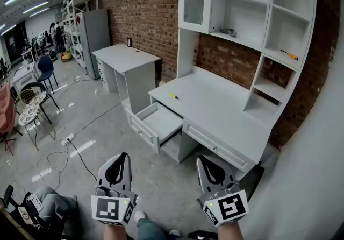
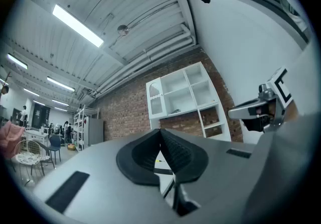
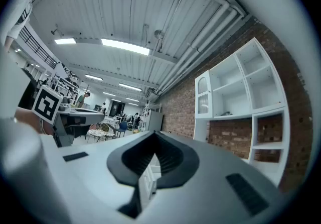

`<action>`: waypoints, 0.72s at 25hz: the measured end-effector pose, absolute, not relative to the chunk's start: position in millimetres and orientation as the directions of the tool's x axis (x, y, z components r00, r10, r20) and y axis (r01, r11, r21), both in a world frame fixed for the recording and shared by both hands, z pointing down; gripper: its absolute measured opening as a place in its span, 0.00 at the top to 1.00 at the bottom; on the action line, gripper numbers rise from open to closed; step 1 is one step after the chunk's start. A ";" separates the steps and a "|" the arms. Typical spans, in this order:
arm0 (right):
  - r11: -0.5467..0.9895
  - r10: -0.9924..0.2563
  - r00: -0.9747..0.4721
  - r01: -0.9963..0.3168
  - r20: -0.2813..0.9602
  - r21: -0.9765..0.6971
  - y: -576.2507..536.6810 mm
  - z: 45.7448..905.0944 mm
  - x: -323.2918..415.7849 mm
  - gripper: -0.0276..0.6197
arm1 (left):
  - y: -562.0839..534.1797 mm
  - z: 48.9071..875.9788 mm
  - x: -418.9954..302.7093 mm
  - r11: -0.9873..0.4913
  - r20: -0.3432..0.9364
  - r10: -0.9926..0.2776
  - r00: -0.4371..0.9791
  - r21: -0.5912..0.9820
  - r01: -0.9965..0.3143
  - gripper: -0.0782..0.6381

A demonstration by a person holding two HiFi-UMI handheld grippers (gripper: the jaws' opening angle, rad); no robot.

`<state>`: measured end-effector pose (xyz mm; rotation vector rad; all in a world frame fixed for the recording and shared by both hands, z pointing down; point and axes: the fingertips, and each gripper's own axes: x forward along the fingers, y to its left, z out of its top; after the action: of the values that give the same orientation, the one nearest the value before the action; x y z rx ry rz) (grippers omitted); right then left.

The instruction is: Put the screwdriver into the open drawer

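Well, L gripper [image 1: 122, 158] & R gripper [image 1: 203, 161] clenched empty, floor [image 1: 107, 139] btwn them & open drawer [image 1: 141, 126] front.

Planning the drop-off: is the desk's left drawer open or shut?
Open: the head view shows the left drawer pulled out from the desk front, its white bottom visible; the right drawer sits flush.

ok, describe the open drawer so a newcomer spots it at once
Find the white desk with a shelf unit on top, against the brick wall. Under the left end of its top, one drawer is pulled out, its white inside bare. The wide drawer to its right is shut, and a small yellow tool lies on the desktop just behind the open one.
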<state>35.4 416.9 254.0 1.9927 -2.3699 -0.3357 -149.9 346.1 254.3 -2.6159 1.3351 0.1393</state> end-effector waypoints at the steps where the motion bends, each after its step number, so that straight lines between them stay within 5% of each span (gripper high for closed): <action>1: 0.157 -0.977 -0.179 -0.972 -0.116 0.176 416.9 254.9 38.3 0.94 | 345.7 255.4 -147.8 -0.574 -0.173 -0.789 0.590 -0.135 -0.808 0.87; 18: 0.134 -0.985 -0.148 -0.981 -0.092 0.140 300.9 268.0 65.4 0.94 | 222.2 274.6 -138.5 -0.571 -0.140 -0.804 0.578 -0.094 -0.816 0.87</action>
<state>65.4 300.9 268.0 2.0364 -2.3487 -0.2604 -138.5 222.2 274.6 -2.6572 1.3726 0.1218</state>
